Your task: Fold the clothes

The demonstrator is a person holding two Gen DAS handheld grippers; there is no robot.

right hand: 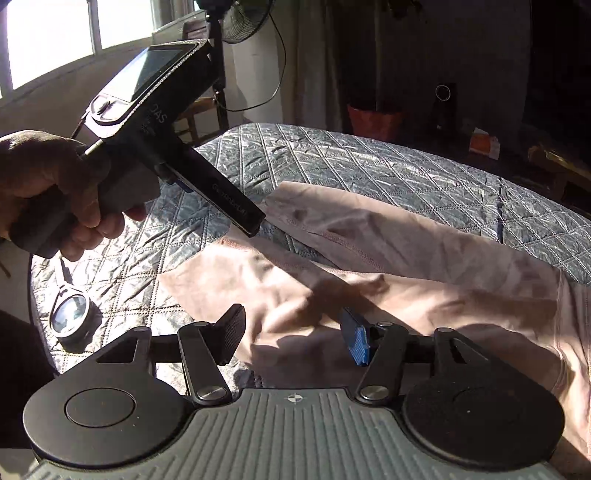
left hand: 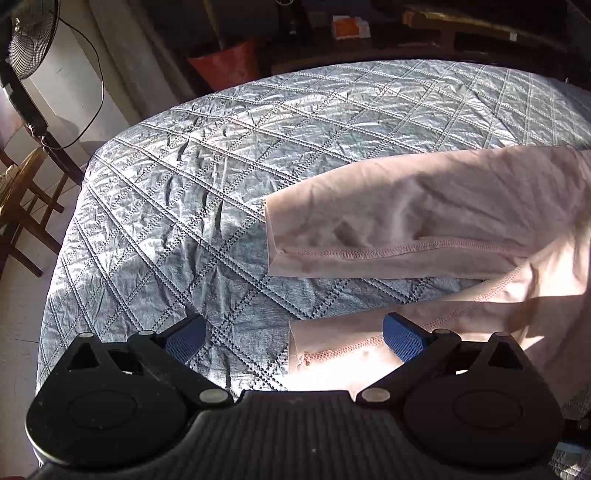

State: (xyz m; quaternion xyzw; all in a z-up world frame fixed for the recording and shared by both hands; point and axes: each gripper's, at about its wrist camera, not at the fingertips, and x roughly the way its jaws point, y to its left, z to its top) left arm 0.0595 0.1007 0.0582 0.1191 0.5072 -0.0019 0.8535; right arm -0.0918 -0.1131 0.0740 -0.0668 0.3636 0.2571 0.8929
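Observation:
Pale pink trousers [left hand: 424, 206] lie spread on a grey-blue quilted bedspread [left hand: 207, 177], both legs pointing left. In the left wrist view the far leg lies flat. The near leg's hem [left hand: 314, 354] sits just below my left gripper [left hand: 295, 334], which is open, its blue pads apart and touching nothing. In the right wrist view my right gripper [right hand: 295, 336] hovers open over the rumpled pink trousers [right hand: 406, 266], with cloth under the gap but not pinched. A hand [right hand: 55, 192] at the upper left holds the left tool's handle.
A round glass lens with a handle [right hand: 70, 314] lies on the bedspread near the left edge. Beyond the bed stand a fan [left hand: 29, 40], a wooden chair [left hand: 22, 206], a red pot [left hand: 229, 66] and an orange box [left hand: 351, 27].

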